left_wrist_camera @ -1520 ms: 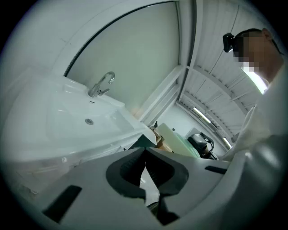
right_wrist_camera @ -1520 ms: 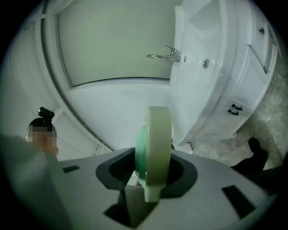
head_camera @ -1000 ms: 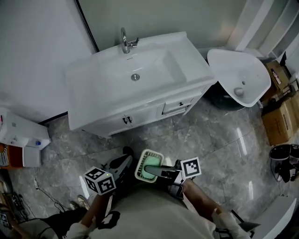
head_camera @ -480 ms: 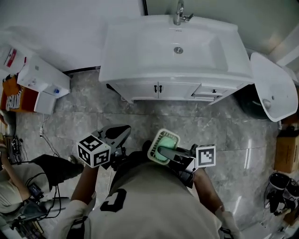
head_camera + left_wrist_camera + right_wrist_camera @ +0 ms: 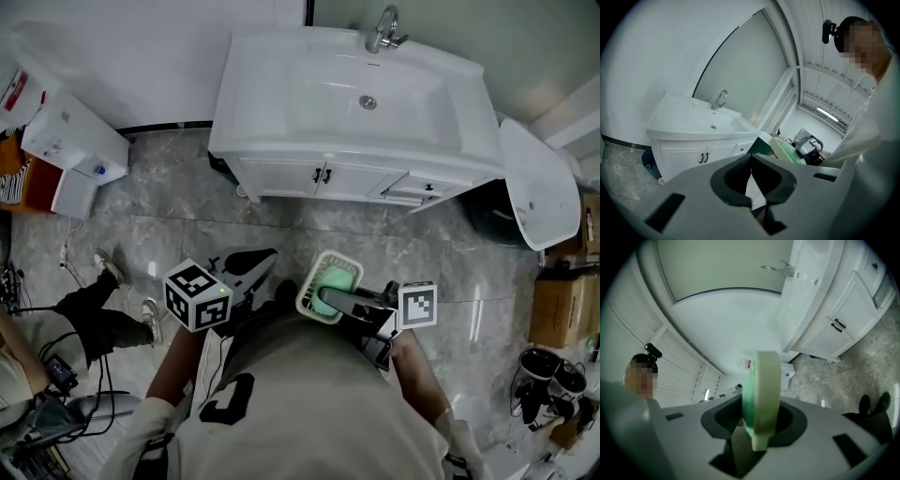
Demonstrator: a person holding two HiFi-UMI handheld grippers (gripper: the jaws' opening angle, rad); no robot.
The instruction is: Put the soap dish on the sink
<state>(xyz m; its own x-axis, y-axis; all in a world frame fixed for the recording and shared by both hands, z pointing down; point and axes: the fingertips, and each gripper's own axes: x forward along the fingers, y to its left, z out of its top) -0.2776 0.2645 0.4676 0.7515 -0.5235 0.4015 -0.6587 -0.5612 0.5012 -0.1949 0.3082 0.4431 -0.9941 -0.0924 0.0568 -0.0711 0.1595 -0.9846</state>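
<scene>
Plainly, the soap dish is not on the sink. It sits low in the middle of the head view, where the right gripper pinches it on edge with its fingers, well short of the white cabinet under the sink. Those fingers have just been closing a little tighter on it. In the right gripper view the dish stands edge-on between the dark fingers and hides part of what lies beyond. The left gripper, lower left of centre, carries nothing. In its own view its fingers are pressed together at the tips.

Between the grippers and the cabinet front lies an open band of grey marbled floor. The sink's flat rim runs along both sides of the bowl, and the tap stands at its back edge, at the top of the frame. At the right a second white basin sits close by the cabinet's corner. White boxes stand on the floor at upper left. At lower left a seated person's leg reaches in, and the rest of that person is cut off by the frame edge. The wearer's torso hides the floor at bottom centre.
</scene>
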